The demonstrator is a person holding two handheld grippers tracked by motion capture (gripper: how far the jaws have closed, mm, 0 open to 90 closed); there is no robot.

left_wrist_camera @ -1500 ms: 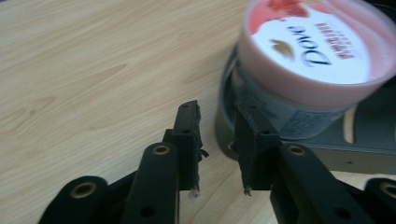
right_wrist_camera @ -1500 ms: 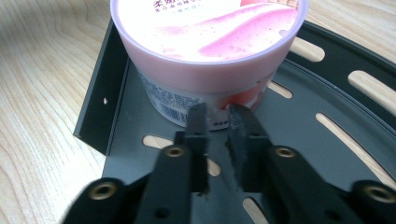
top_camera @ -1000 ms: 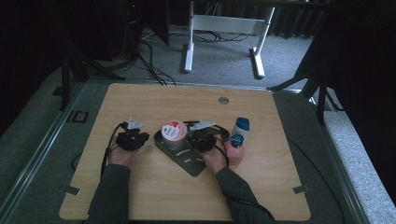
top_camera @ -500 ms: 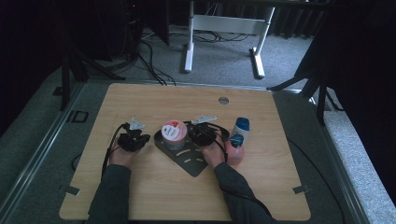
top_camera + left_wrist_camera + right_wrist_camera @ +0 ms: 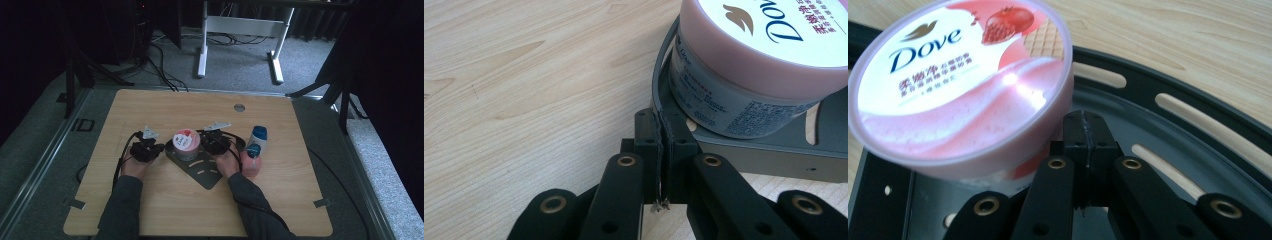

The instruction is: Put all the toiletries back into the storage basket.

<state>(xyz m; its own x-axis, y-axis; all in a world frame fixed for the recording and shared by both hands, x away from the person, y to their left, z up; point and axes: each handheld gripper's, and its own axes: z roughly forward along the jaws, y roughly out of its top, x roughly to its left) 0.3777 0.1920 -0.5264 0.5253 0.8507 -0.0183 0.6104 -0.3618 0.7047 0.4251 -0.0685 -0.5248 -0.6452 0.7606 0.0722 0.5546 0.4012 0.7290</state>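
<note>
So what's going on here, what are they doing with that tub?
A person sits at a wooden table with a gripper in each hand. A pink-lidded Dove tub stands on a dark slotted metal plate. The left gripper is shut on the plate's thin edge; the right gripper rests shut on the plate beside the tub. Two bottles stand to the right, untouched.

Jar [image 5: 186, 143] stands on the slotted plate [image 5: 202, 172], near the centre of the surface [image 5: 165, 107]. Left claw [image 5: 159, 148] lies at the jar's nine o'clock, right claw [image 5: 204, 144] at three. Two bottles [image 5: 258, 135] stand beyond the right claw, at three o'clock.
</note>
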